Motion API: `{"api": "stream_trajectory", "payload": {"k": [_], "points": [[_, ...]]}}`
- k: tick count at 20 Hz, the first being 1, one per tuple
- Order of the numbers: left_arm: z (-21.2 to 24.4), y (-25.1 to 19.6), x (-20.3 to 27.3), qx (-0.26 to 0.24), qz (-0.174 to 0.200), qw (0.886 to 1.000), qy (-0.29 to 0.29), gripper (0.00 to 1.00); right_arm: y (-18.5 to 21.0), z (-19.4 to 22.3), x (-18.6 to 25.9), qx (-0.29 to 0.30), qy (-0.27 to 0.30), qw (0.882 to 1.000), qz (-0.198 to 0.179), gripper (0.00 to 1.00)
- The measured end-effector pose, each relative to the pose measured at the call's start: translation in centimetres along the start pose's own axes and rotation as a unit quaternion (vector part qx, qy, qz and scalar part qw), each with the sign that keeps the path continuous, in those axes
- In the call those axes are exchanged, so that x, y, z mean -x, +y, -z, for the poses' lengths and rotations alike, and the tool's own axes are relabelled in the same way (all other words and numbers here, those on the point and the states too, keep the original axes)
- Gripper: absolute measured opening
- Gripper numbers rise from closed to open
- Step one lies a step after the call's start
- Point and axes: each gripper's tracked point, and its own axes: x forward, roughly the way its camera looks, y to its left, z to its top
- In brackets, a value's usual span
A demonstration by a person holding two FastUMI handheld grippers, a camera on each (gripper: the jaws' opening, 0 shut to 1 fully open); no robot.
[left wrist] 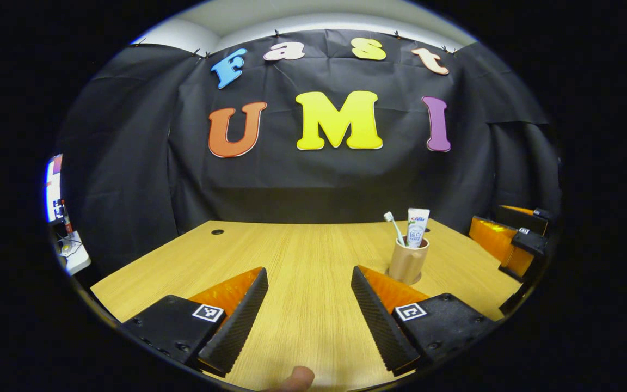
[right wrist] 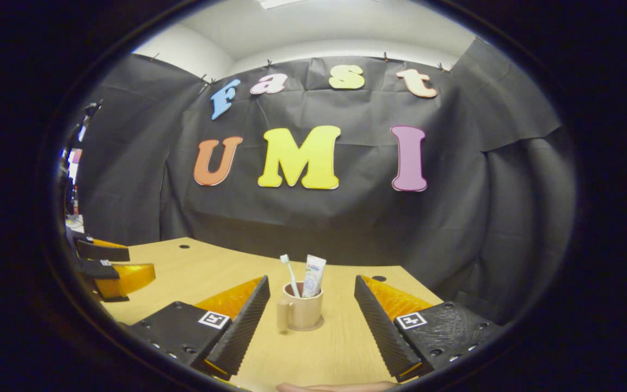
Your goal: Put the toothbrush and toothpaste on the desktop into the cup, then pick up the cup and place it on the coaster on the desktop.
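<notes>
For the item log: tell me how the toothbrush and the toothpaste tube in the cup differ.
The toothbrush is a thin stick with a small head on top; the toothpaste tube is wide and flat. The toothbrush leans toward the left in the right gripper view, while the toothpaste tube stands nearly upright. The toothpaste tube carries a printed label; the toothbrush looks plain. Both are pale and stand in the tan cup.

Black cloth (right wrist: 346,218) drapes behind a light wooden desk (left wrist: 302,256) under a white ceiling (right wrist: 313,27).
</notes>
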Motion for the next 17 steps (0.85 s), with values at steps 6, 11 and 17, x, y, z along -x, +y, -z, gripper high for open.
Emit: {"api": "stream_trajectory", "payload": {"k": [6, 11, 17], "points": [[-2.4, 2.5, 0.6, -0.006, -0.018, 0.999, -0.049, 0.99, 0.6, -0.4, 0.6, 0.001, -0.003, 1.000, 0.015, 0.95], [-2.7, 1.6, 0.7, -0.009, -0.004, 0.999, -0.050, 0.99, -0.5, -0.4, 0.5, -0.005, -0.004, 0.999, 0.036, 0.95], [-3.7, 0.2, 0.9, -0.020, 0.013, 0.998, -0.063, 0.99, -0.5, -0.7, 0.6, 0.010, -0.012, 0.999, 0.034, 0.95]]}}
